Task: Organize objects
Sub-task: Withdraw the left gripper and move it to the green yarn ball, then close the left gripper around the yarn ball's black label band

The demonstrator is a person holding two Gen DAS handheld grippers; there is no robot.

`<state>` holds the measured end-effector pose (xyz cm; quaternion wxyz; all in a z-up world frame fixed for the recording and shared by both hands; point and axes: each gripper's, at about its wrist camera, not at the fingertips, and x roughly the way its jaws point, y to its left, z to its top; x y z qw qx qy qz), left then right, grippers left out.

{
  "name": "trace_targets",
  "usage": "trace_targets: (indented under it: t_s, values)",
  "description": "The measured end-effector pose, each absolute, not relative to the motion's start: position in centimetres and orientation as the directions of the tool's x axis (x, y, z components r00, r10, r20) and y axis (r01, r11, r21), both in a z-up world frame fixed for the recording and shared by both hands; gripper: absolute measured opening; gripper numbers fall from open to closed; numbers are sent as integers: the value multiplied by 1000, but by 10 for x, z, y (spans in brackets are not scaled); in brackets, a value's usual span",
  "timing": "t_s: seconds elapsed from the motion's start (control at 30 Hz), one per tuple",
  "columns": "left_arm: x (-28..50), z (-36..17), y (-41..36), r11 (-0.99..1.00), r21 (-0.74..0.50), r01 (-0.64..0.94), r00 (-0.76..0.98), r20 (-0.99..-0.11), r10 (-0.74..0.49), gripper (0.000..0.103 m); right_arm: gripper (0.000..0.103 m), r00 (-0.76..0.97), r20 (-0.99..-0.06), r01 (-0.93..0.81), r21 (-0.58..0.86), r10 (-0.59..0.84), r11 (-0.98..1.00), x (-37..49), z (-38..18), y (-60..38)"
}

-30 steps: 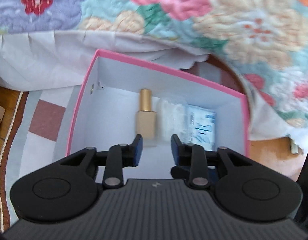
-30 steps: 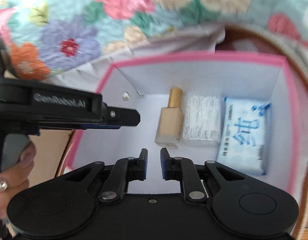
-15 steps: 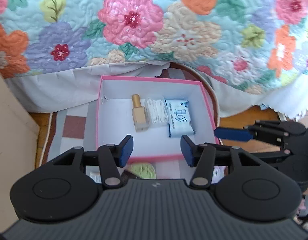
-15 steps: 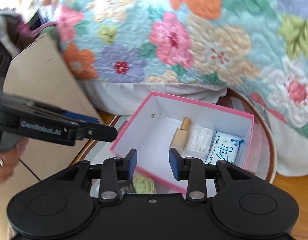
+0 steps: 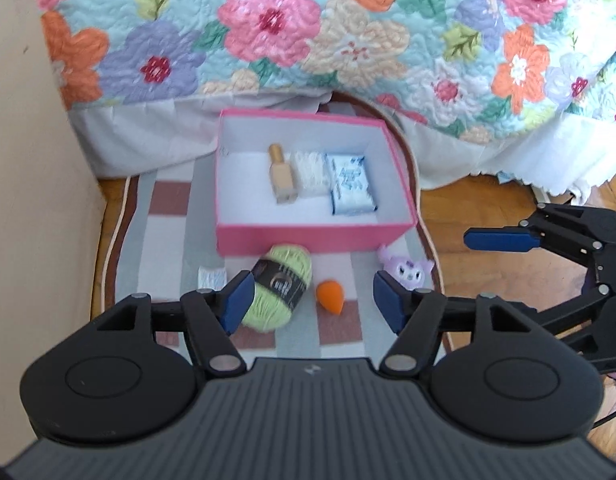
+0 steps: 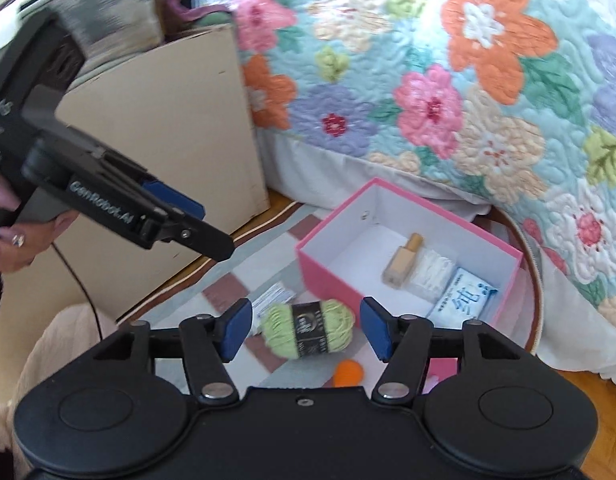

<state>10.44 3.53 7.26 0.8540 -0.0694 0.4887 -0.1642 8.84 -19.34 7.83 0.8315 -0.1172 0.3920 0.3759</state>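
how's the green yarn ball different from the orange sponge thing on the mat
The yarn ball is pale green, larger, lies on its side and wears a black label band. The orange sponge is smaller, teardrop-shaped and plain. Both lie on the striped mat, outside the pink box.

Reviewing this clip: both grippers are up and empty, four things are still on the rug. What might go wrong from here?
1. The green yarn ball lies close to the orange sponge; jaws closing on one may knock the other.
2. The yarn touches the pink box wall, so a jaw may bump the box.
3. The bottle, cotton pads and tissue pack fill the box's right side; the yarn may land on them.
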Motion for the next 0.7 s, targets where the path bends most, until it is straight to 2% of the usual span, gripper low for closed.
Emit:
trace_targets:
  t_s: [0.23, 0.37, 0.53, 0.7]
  values:
    - [91, 36, 52, 903, -365, 225, 438, -791, -428, 74, 74, 389, -727, -797, 43, 566, 602, 68, 56, -173]
    - [103, 6, 63, 891, -419, 176, 426, -784, -453, 75, 90, 387, -715, -837, -8, 582, 547, 75, 34, -162]
    - [128, -31, 65, 880, -459, 120, 417, -782, -464, 78, 92, 375, -716, -840, 6, 588, 542, 96, 6, -153]
    - [148, -67, 70, 902, -431, 39, 426, -809, -405, 78, 92, 365, -738, -844, -3, 568, 537, 111, -31, -144]
